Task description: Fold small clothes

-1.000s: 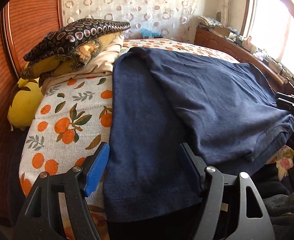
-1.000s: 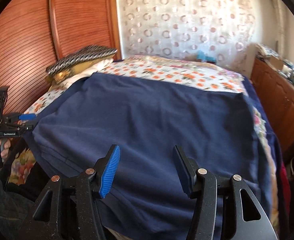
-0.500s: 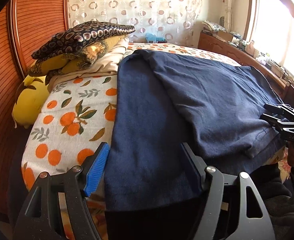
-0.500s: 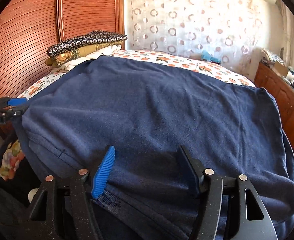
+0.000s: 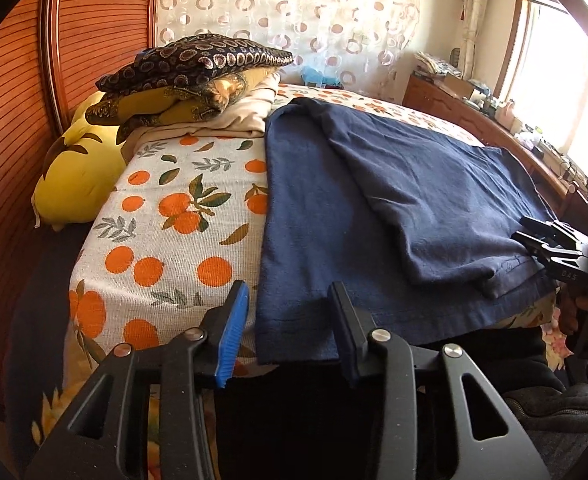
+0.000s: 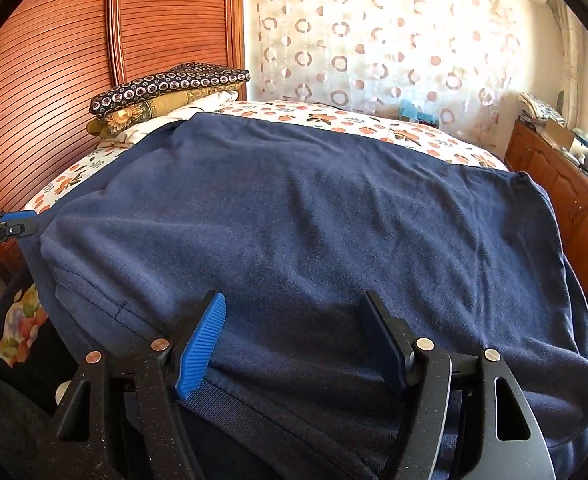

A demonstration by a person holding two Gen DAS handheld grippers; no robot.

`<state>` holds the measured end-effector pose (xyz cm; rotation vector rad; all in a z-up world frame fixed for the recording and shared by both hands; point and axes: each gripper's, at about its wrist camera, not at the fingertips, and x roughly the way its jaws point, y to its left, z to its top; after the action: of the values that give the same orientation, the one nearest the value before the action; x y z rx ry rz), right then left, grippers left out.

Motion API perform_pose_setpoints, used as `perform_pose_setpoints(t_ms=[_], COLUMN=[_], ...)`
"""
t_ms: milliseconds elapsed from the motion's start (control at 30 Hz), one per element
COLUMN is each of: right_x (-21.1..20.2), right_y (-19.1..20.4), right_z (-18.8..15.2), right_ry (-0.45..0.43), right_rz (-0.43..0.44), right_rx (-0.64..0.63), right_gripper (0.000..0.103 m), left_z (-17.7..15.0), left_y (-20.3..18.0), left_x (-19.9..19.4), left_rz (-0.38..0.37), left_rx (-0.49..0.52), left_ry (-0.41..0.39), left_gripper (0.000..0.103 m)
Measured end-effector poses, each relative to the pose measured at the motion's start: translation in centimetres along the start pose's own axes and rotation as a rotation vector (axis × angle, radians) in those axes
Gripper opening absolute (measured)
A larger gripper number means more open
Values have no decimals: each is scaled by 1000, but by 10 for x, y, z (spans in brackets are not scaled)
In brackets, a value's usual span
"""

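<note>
A navy garment (image 5: 394, 200) lies spread on the bed, its right part folded over the rest. In the left wrist view my left gripper (image 5: 287, 292) straddles the garment's near left corner. Its jaws are closing, and the blue pad (image 5: 231, 332) still stands clear of the cloth edge. In the right wrist view the navy garment (image 6: 314, 220) fills the frame. My right gripper (image 6: 294, 300) sits low over its near hem, jaws opening with cloth lying between them but not pinched. Each gripper shows at the edge of the other's view, the right gripper (image 5: 554, 252) and the left gripper (image 6: 5, 226).
The bed sheet (image 5: 173, 220) has an orange-fruit print. Stacked pillows (image 5: 189, 76) and a yellow cushion (image 5: 77, 176) lie at the head, by a wooden slatted headboard (image 5: 13, 140). A wooden cabinet (image 6: 566, 188) with clutter runs along the right under a window.
The left gripper's jaws have narrowed around the garment's corner. The right gripper has sunk closer to the cloth and its jaws have spread a little wider.
</note>
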<state>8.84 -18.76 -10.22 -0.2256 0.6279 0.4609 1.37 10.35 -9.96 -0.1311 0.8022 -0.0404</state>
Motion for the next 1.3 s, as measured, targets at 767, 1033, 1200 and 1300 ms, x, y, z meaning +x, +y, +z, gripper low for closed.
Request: perform_pose_setpoints(t_ms=[767,1033,1200,1300], right_x=[-11,-55,-84,-97], right_y=[-17,-74,-108,-121], right_z=[4,-11,-30,-40], right_ry=[19,-17,-34,-46], right_rz=[20,-56,-82,-98], right_rx=[61,179,243,270], right_gripper=[72,72,72,72], left_z=[49,114,137,147], left_y=[-54,-163,-239,-281], left_x=[-22,-4,16,24], left_rz=[-206,-362,-451,-496], left_rx=[68,273,385,439], left_ry=[-101,-120,-81,-57], left_gripper=[6,5,5,5])
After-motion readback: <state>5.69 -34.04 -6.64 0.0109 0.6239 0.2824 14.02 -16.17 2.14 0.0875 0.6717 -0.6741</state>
